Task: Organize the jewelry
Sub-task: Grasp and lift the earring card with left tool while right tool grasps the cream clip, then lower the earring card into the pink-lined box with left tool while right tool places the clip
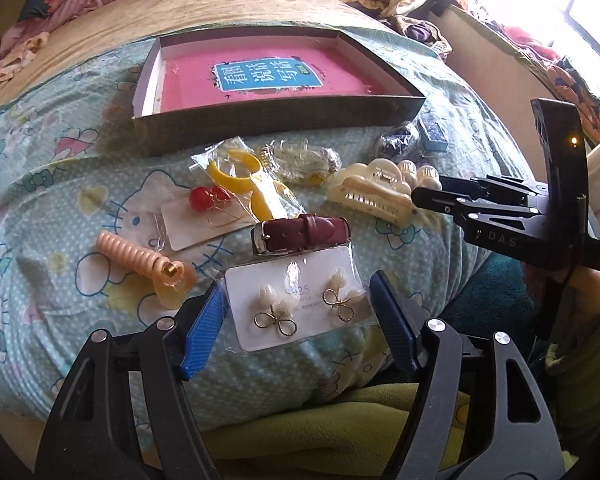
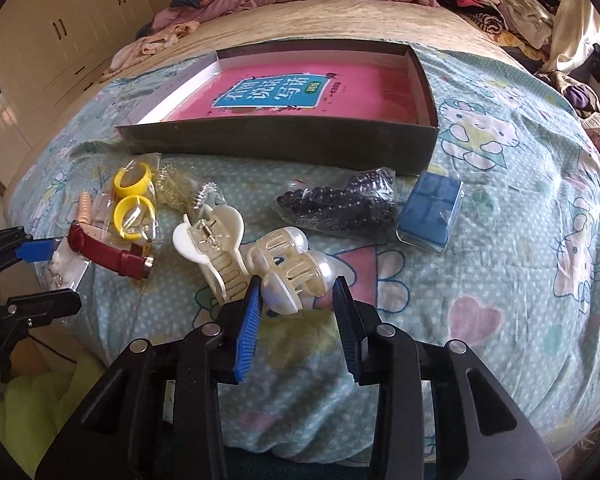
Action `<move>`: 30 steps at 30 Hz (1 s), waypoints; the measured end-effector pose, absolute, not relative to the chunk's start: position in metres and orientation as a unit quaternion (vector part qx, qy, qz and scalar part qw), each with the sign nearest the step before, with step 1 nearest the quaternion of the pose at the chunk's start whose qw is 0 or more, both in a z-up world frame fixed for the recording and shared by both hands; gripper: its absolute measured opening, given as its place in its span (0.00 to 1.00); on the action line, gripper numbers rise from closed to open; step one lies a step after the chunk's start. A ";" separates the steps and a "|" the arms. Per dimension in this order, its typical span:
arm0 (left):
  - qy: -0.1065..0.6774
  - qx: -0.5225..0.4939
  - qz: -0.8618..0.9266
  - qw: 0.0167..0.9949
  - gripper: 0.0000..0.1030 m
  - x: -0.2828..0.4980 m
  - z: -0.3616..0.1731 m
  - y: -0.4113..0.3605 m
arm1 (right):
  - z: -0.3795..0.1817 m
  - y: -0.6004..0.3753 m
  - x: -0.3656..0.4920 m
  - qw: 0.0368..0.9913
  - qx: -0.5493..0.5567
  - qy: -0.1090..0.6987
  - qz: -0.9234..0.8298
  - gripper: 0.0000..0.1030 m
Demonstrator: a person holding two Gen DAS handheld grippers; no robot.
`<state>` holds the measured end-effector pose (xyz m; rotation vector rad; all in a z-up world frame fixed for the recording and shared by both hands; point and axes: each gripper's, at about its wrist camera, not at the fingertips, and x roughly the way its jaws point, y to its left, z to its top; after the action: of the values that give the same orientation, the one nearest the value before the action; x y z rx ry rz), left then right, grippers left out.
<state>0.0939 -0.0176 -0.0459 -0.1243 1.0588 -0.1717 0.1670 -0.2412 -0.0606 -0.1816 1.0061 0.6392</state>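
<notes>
Jewelry: it lies scattered on the quilt [image 2: 500, 208] in front of the open box [image 2: 284, 138]; none of it is in the box yet, which holds only a pink book [image 2: 300, 92].

Left gripper [image 1: 296, 312]: my jaws are spread wide on either side of the earring card [image 1: 300, 304], a white card in a clear sleeve, without pinching it as far as I can see.

Right gripper [image 2: 296, 300]: my jaws are spread around the pearl claw clip [image 2: 296, 268]; whether the pads touch it I cannot tell.

Risk, card: the sleeve is slick and flat on soft bedding, so I judge my fingers could slide over it or bunch the fabric instead.

Risk, neighbours: the maroon watch strap [image 1: 300, 232] sits just beside the card's far edge and could be dragged along.

Risk, clip: its domed pearl surfaces are rounded and glossy, so a squeeze may squirt it out; the cream claw clip [image 2: 212, 248] touches it and may shift.

Materials: dark bead strand [image 2: 340, 204] in crinkly plastic; blue box [image 2: 428, 212] in wrap; yellow rings [image 2: 134, 196], bagged; peach spiral hair tie [image 1: 140, 260], ridged and rubbery; red bead earrings [image 1: 200, 200] on card.

Surface: padded, puckered quilt, yielding under pressure.
</notes>
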 end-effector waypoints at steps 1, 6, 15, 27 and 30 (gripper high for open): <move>0.502 -0.058 -0.082 0.859 0.61 0.094 -0.043 -0.018 | -0.058 -0.244 0.166 0.827 -0.082 0.468 0.300 0.33; 0.491 -0.055 -0.083 0.866 0.61 0.096 -0.032 -0.019 | -0.045 -0.263 0.166 0.846 -0.063 0.447 0.284 0.33; 0.474 -0.054 -0.073 0.876 0.61 0.114 -0.016 -0.011 | -0.018 -0.282 0.176 0.868 -0.030 0.412 0.275 0.33; 0.441 -0.062 -0.030 0.895 0.61 0.168 -0.002 0.017 | 0.005 -0.271 0.197 0.881 -0.026 0.387 0.272 0.33; 0.436 -0.066 -0.021 0.897 0.61 0.183 -0.003 0.025 | 0.008 -0.263 0.205 0.883 -0.032 0.381 0.271 0.33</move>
<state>0.1834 0.0255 -0.0033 -0.1369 0.9030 -0.0432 0.2046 -0.2631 0.0079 -0.0666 0.7935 0.5642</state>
